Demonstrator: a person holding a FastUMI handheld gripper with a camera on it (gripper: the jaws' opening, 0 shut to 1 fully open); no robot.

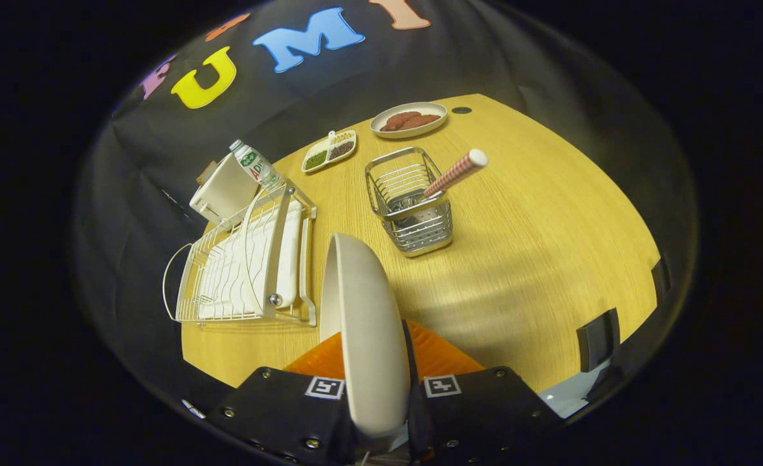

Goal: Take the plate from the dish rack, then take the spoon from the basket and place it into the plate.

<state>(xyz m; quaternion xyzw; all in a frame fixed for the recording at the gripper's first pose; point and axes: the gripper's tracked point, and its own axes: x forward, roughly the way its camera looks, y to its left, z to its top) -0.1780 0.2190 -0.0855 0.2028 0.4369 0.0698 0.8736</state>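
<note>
Claw [373,362] clamping one plate [363,323]

The light is warm and bright on the yellow table [536,259], with a shiny pale patch near its middle. The wire basket [410,200] and the white dish rack [245,265] drop soft dark shadows. Straight lines bend near the edges, the wall behind looks dim, and everything stays fairly sharp.

We are looking at a mock kitchen set up in a recording booth: a wooden table [517,259] is carrying a dish rack [245,272], a wire basket [410,200] and dishes of food [409,120], with black cloth [129,194] hanging behind.
</note>
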